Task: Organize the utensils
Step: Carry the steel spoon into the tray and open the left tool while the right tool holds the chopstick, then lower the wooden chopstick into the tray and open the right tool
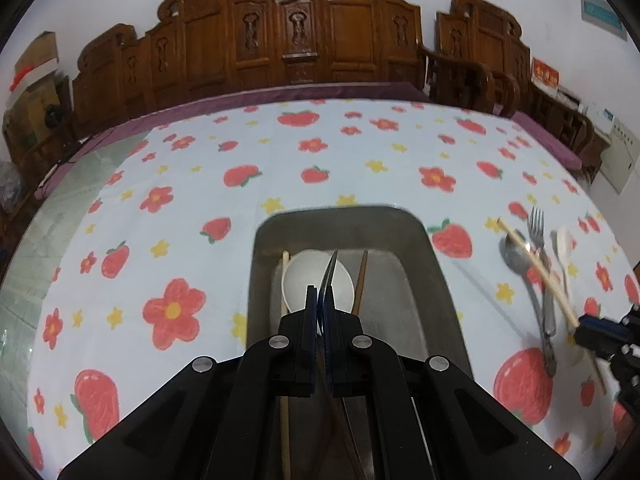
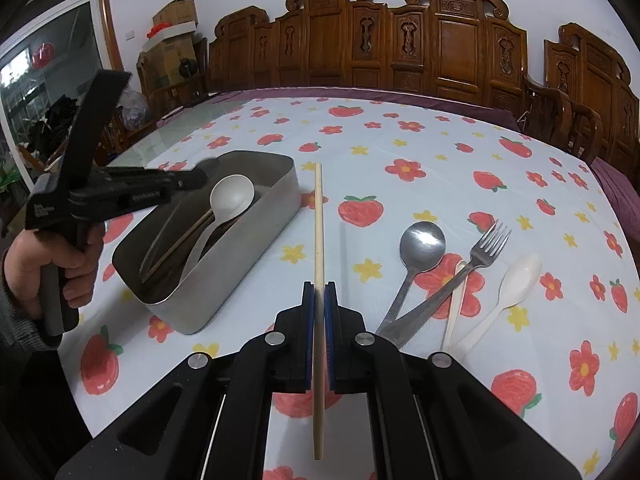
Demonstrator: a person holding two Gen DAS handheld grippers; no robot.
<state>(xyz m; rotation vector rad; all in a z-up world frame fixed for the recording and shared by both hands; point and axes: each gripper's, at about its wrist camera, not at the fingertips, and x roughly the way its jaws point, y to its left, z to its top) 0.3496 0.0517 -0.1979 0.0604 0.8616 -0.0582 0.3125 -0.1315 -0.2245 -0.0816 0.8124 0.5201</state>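
While both hand-held grippers are clamped on something, a grey metal tray (image 2: 256, 240) sits on a desk (image 2: 400, 152) covered with a white cloth printed with red strawberries and flowers. This tray is the landmark for everything else.

The left hand-held gripper (image 1: 321, 292) hangs directly over the tray, pointing down into it, its jaws pressed narrow on a thin dark blade-like utensil (image 1: 330, 272) seen edge-on; what kind of utensil it is cannot be told. Inside the tray lie a white spoon (image 2: 230, 200), a pale chopstick (image 1: 285, 280) along one side, and a brown chopstick (image 1: 361, 280) along the other. A person's hand (image 2: 60, 264) grips the handle of that left tool, just beside the tray.

To the right of the tray, the right hand-held gripper (image 2: 319, 296) is closed tight on a pale wooden chopstick (image 2: 318, 232), held above the cloth and running straight away from the camera. Its far tip reaches level with the tray's far corner.

Farther right of the tray, loose on the cloth, lie a metal spoon (image 2: 420, 244), a metal fork (image 2: 480, 248) crossing the spoon's handle, and a white plastic spoon (image 2: 516, 276). Another white handle (image 2: 454, 304) lies under the fork.

Carved wooden chairs (image 2: 400, 40) line the desk's far edge, beyond the tray.
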